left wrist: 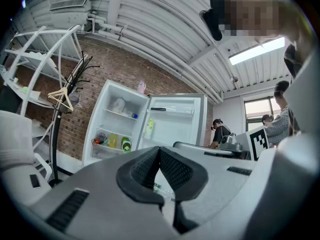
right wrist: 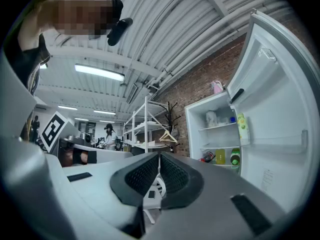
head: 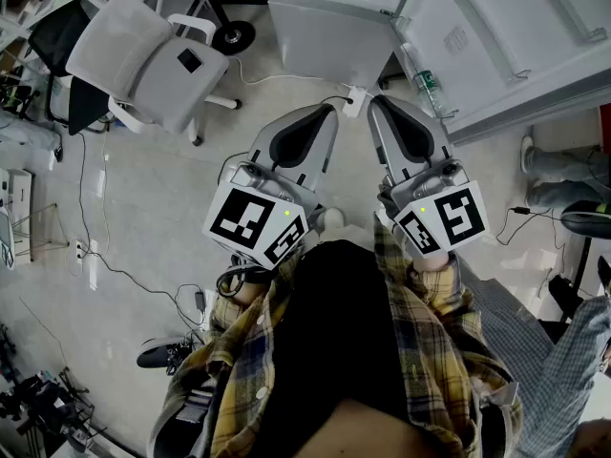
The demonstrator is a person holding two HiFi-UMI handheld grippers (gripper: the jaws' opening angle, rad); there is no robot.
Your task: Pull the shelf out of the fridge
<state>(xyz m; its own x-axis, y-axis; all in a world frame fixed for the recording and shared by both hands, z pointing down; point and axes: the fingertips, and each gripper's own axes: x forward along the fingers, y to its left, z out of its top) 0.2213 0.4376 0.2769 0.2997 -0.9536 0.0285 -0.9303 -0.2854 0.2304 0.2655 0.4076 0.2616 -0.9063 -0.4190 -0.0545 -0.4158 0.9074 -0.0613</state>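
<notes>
A white fridge [head: 334,27] stands open at the top of the head view, its door [head: 516,27] swung out to the right. In the left gripper view, the fridge [left wrist: 117,121] is some way ahead, with a clear upper shelf [left wrist: 120,113] and bottles [left wrist: 120,143] on the lower shelf. The right gripper view shows the same shelves [right wrist: 220,127] at the right. My left gripper [head: 329,113] [left wrist: 160,149] and right gripper [head: 377,103] [right wrist: 159,156] are held level, side by side, close to my body. Both are shut, hold nothing, and are well short of the fridge.
A grey office chair [head: 143,60] stands at the left and cables [head: 105,256] run over the floor. A coat rack [left wrist: 60,99] and a white shelving rack [right wrist: 145,129] stand left of the fridge. Other people [left wrist: 218,131] are nearby, one's legs [head: 563,175] at the right.
</notes>
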